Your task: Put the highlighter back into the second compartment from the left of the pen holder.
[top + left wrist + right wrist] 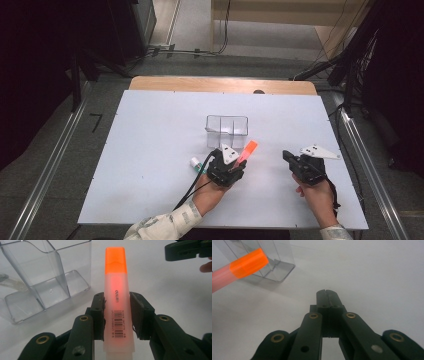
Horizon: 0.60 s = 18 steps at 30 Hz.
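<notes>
Highlighter sits clamped between the pads of the left gripper, held low on its translucent body so the orange cap juts free toward twelve o'clock in the left gripper view; that grip probably keeps the capped end clear for steering into the clear organizer box, which stands at about ten o'clock from the pen. The body is milky white and glows pinkish orange from the ink inside, with a small brand mark and a barcode printed lengthwise on the face between the pads. In the high view the pen slants up from the left gripper toward one o'clock, just short of the box, near the middle of the white table. A small white and teal thing lies at nine o'clock from that gripper. The right gripper has its jaws pressed together on nothing, parked at three o'clock, likely out of the way.
</notes>
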### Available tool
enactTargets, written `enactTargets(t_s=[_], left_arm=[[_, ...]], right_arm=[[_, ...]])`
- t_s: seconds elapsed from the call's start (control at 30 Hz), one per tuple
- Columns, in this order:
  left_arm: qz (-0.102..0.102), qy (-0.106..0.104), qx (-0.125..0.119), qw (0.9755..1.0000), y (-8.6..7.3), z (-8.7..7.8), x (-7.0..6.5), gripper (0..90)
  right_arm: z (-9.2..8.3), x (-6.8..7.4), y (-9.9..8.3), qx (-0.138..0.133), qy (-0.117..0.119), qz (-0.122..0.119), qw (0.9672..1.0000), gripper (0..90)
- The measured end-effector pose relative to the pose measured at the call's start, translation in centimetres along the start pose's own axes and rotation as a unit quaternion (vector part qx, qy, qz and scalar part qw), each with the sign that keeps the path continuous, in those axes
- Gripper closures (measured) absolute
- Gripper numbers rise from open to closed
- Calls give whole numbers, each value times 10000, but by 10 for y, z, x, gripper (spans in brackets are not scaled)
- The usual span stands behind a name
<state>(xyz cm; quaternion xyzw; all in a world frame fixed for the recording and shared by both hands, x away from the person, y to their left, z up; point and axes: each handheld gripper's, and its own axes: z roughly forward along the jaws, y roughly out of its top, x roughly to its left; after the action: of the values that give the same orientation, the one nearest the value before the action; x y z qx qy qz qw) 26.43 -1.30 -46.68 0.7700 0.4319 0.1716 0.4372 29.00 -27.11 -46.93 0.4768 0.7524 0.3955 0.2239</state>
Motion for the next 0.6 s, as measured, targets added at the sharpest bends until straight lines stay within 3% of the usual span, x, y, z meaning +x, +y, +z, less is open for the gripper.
enactTargets(t_s=[0.3, 0.6], left_arm=[[4, -93, -84, 9999, 3, -4, -3, 663], [-38, -205, -168, 9996, 4, -6, -4, 662]], right_arm=[[10, 17, 9, -23, 269, -109, 9996, 881], [25, 39, 15, 80, 724, -230, 9971, 881]])
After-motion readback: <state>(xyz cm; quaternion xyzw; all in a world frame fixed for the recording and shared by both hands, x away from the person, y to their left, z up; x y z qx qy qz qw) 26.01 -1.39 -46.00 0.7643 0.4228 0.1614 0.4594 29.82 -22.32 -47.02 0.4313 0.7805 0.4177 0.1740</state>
